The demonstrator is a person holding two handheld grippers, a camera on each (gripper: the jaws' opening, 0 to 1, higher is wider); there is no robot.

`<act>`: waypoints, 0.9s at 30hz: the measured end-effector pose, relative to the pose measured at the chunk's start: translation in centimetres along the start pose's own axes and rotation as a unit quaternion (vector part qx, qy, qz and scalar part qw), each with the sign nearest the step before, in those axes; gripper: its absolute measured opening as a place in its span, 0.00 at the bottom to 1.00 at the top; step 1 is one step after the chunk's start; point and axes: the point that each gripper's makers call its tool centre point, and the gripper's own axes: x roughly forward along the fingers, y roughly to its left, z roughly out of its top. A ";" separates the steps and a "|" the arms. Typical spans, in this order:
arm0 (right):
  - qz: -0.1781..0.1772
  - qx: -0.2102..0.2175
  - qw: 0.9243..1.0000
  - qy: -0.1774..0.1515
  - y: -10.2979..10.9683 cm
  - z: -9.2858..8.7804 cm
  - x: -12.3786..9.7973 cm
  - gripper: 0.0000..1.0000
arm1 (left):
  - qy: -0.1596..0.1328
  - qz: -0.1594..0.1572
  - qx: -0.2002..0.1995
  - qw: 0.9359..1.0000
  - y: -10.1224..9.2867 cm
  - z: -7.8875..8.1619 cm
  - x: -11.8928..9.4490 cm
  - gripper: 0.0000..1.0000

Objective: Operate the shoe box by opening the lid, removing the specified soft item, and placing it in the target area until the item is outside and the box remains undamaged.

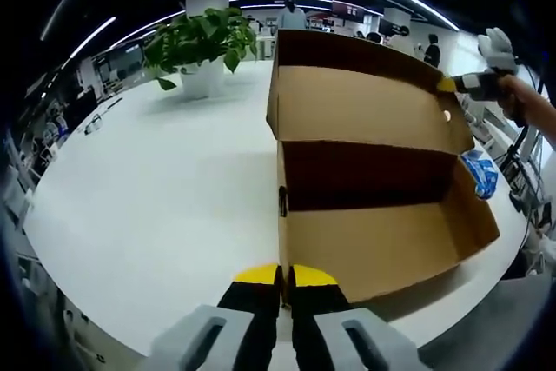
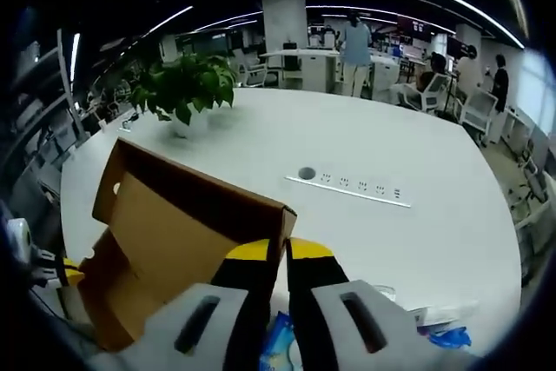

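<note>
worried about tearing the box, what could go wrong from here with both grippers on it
1. The right gripper pinches the raised lid edge of the brown cardboard shoe box; pulling further back could crease or tear the hinge.
2. The left gripper clamps the thin front wall, which could buckle.
3. The blue-and-white soft packet lies near the white round table's edge beside the box; shifting the box might knock it off.

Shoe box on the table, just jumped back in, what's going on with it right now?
The shoe box sits on the white table with its lid swung up and open. The left gripper is shut on the box's near front wall, steadying it. The right gripper is shut on the lid's top edge, holding it up. The inside that shows looks bare. A blue-and-white packet lies on the table beside the box, past its right flap. A potted plant stands further back.
</note>
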 end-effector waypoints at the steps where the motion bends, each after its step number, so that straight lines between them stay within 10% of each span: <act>1: 0.000 0.001 1.000 -0.002 0.0 0.0 -0.1 0.03 | 0.000 0.000 0.000 1.000 0.0 0.0 0.0 0.02; 27: 0.007 -0.004 0.998 -0.070 2.1 0.5 -5.2 0.03 | -0.002 -0.007 -0.002 1.000 0.3 0.2 0.2 0.02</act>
